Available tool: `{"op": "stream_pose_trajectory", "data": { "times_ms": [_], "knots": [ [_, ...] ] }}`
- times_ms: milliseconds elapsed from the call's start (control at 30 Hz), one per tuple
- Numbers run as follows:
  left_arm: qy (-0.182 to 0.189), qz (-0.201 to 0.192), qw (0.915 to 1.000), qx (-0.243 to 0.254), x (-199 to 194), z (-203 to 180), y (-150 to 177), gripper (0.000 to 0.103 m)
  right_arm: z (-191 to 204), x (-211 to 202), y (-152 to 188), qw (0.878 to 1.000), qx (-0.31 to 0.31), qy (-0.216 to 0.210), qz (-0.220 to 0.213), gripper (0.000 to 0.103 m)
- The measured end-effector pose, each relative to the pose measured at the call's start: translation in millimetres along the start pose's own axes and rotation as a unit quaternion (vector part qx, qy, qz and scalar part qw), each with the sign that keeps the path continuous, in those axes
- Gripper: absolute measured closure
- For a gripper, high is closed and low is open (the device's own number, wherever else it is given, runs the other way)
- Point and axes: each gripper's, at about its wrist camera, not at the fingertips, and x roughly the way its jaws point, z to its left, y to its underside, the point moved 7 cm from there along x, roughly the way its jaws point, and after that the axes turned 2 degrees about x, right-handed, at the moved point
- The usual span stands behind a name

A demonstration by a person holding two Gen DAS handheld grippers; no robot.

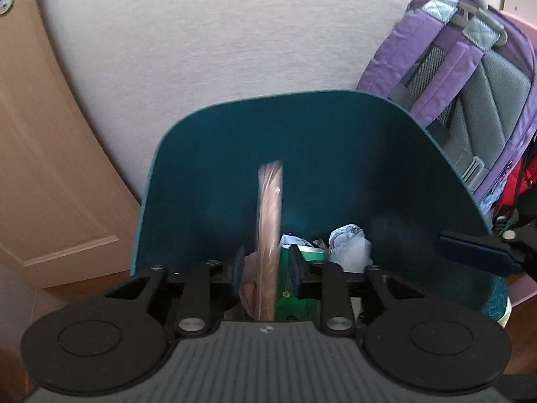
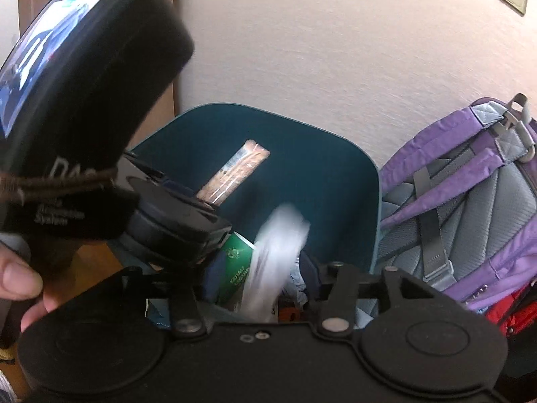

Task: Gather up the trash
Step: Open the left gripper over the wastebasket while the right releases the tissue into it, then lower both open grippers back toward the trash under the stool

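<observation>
At the lower centre of the left wrist view we see the left gripper (image 1: 266, 273), its fingers clamped on a long brown wrapper (image 1: 268, 235) standing upright over the teal trash bin (image 1: 208, 154). In the right wrist view, the right gripper (image 2: 265, 278) has its fingers closed on a blurred white plastic wrapper (image 2: 272, 262), also above the bin's mouth. Inside the bin lie a green carton (image 1: 297, 288) and crumpled white paper (image 1: 349, 245). Beyond, at the right edge, a purple backpack (image 1: 470, 77) leans against the pale wall (image 1: 218, 40); a wooden door (image 1: 43, 168) fills the left.
</observation>
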Motion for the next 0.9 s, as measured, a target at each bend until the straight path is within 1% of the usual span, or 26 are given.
{"op": "stream_pose_trajectory", "data": {
  "times_ms": [33, 67, 133, 300, 400, 467, 533, 667, 733, 900],
  "knots": [
    [-0.002, -0.004, 1.0000, 0.000, -7, 2, 3, 0.065, 0, -4, 1, 1.000, 0.001, 0.003, -0.003, 0.047],
    [-0.003, -0.008, 1.0000, 0.000, -11, 0, 3, 0.050, 0, -9, 1, 1.000, 0.003, 0.004, -0.007, 0.043],
    [-0.005, -0.028, 0.9996, 0.002, -28, -1, 6, 0.034, 0, -21, 3, 1.000, 0.006, 0.005, -0.017, 0.039],
    [-0.011, -0.058, 0.9981, 0.014, -69, -13, 16, 0.034, -3, -57, 10, 0.999, 0.009, 0.011, -0.034, 0.037],
    [-0.014, -0.073, 0.9972, 0.015, -95, -18, 23, 0.034, -3, -86, 19, 0.999, 0.018, 0.010, -0.048, 0.031],
    [-0.007, -0.078, 0.9968, 0.013, -114, -23, 31, 0.034, -5, -105, 27, 0.998, 0.026, 0.011, -0.058, 0.026],
    [-0.006, -0.083, 0.9965, 0.012, -128, -30, 39, 0.034, -6, -122, 37, 0.997, 0.034, 0.007, -0.064, 0.025],
    [0.006, -0.093, 0.9954, 0.021, -152, -52, 59, 0.034, -12, -155, 63, 0.996, 0.050, 0.007, -0.070, 0.022],
    [0.017, -0.096, 0.9947, 0.033, -165, -61, 76, 0.034, -19, -165, 77, 0.996, 0.059, 0.008, -0.072, 0.021],
    [0.047, -0.093, 0.9929, 0.057, -177, -87, 115, 0.034, -26, -190, 123, 0.995, 0.074, 0.009, -0.064, 0.018]
  ]
}}
